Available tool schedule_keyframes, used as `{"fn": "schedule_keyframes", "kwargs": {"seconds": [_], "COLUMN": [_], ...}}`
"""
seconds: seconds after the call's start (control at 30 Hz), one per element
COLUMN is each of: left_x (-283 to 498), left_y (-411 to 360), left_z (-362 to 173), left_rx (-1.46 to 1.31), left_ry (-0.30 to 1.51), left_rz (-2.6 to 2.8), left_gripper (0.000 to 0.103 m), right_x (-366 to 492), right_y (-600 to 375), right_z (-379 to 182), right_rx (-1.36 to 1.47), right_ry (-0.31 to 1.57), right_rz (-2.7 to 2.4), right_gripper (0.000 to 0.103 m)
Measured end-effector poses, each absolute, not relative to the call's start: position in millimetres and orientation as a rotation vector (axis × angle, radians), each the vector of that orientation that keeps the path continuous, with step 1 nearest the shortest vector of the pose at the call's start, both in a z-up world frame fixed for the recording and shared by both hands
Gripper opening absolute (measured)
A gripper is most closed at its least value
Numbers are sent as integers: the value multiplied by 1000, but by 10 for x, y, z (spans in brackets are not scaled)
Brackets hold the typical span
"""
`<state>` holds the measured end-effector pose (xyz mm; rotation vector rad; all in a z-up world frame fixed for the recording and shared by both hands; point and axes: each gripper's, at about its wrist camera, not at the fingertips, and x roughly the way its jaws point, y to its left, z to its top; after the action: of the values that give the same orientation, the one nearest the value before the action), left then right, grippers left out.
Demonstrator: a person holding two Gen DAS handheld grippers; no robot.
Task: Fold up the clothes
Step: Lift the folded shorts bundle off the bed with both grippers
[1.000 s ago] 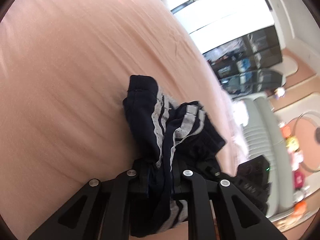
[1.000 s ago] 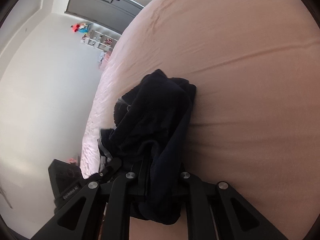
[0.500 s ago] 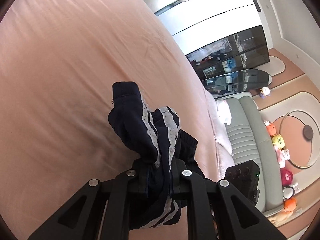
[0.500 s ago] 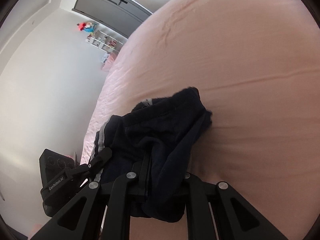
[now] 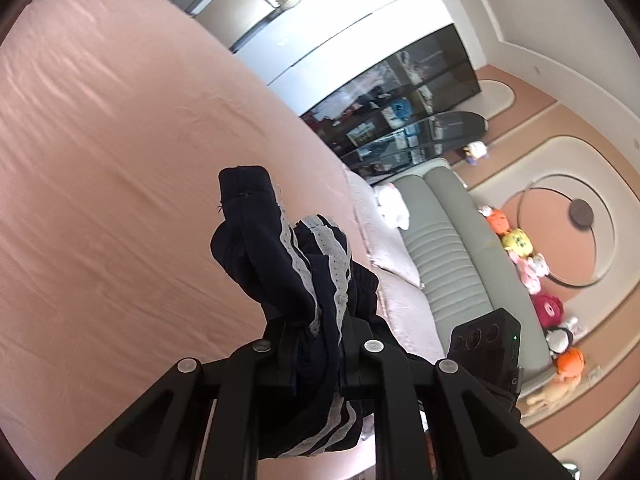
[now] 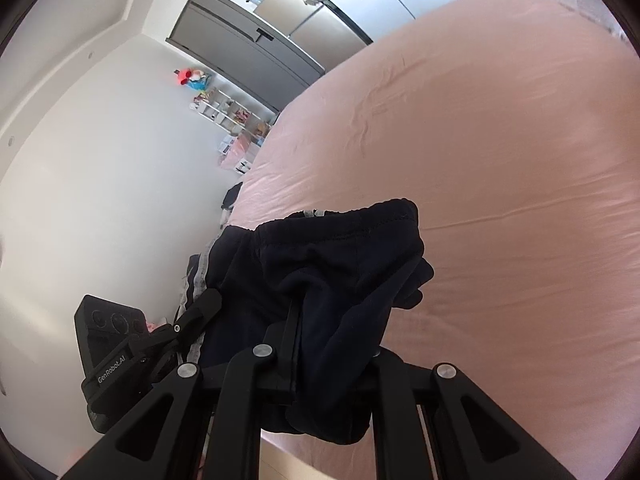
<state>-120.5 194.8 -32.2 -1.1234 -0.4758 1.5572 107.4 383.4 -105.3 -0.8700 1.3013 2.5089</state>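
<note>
Both tongs pinch the navy shorts (image 5: pixel 288 264), which hang bunched above the pink bed (image 5: pixel 100 160). The left tongs (image 5: pixel 316 344) grip the white-striped side; the right tongs (image 6: pixel 320 344) clamp the plain dark fabric near the waistband.

In the left wrist view the bed (image 5: pixel 120 160) fills the left and centre of the frame, and the shorts (image 5: pixel 292 264) stand bunched at lower centre, pinched in the left gripper (image 5: pixel 316 344) at the bottom edge. The headboard (image 5: pixel 452 248) runs down the right of the bed, with a row of plush toys (image 5: pixel 528 256) further right. In the right wrist view the bed (image 6: pixel 500 160) takes the right side; the shorts (image 6: pixel 320 280) hang at lower centre from the right gripper (image 6: pixel 328 364), the left gripper (image 6: pixel 188 320) gripping them at lower left. Shelves (image 6: pixel 232 116) sit at upper left.
</note>
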Motion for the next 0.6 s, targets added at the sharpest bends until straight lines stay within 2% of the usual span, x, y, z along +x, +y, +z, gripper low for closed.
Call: {"fn": "schedule_keyframes", "kwargs": {"seconds": [0.33,0.5,0.6], "left_x": [-528,-290,-187], "left_y": [1797,1774,1815], "left_z": [494,789,877], "left_rx": [-1001,-941,-926], "left_ry": [-363,-321,-293], "left_rz": [1472,1449,1440], "left_gripper": [11,11,11], "right_x": [1870,2333,2320], "right_y": [3328,3212,3188], "right_z": [79,410,540], "right_rx": [-785,-719,-702], "right_ry": [1042,1022,1016], "right_rz": [2532,2522,2514], "right_gripper": [9,9,9]}}
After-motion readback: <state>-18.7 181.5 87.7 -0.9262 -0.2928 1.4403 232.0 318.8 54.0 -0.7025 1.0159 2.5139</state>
